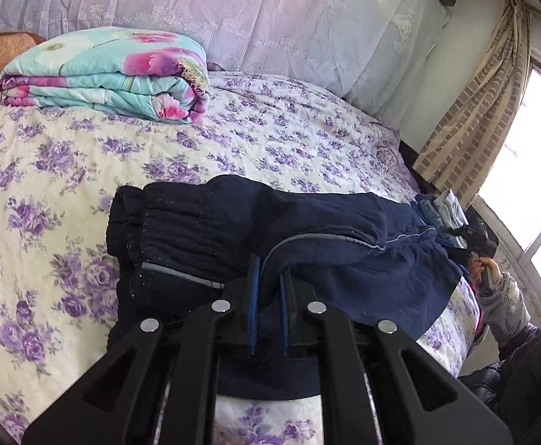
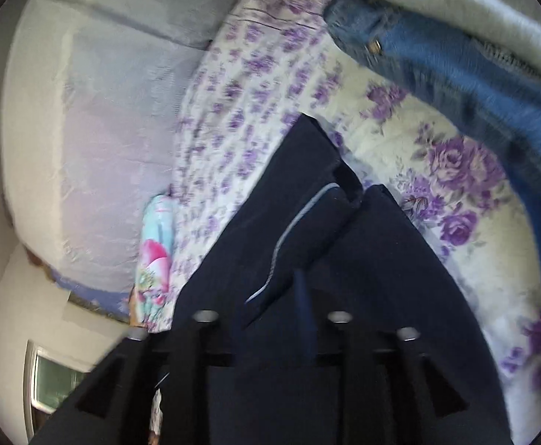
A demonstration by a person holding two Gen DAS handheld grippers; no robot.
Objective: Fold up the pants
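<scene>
Dark navy pants [image 1: 241, 230] with grey piping lie bunched on the floral bedspread [image 1: 66, 170], elastic waistband to the left. My left gripper [image 1: 269, 270] is shut on a fold of the pants' near edge. In the left wrist view my right gripper [image 1: 472, 239] is at the pants' right end, held by a gloved hand. In the blurred right wrist view the navy pants [image 2: 307, 230] drape over my right gripper [image 2: 274, 296], which is shut on the fabric; only one blue finger pad [image 2: 304, 296] shows.
A folded turquoise and pink floral quilt [image 1: 111, 74] lies at the back left of the bed. Lilac lace pillows [image 1: 215, 11] line the headboard. Folded blue jeans [image 2: 456, 85] and a pale garment lie at the bed's right. A curtain [image 1: 474, 111] and window are to the right.
</scene>
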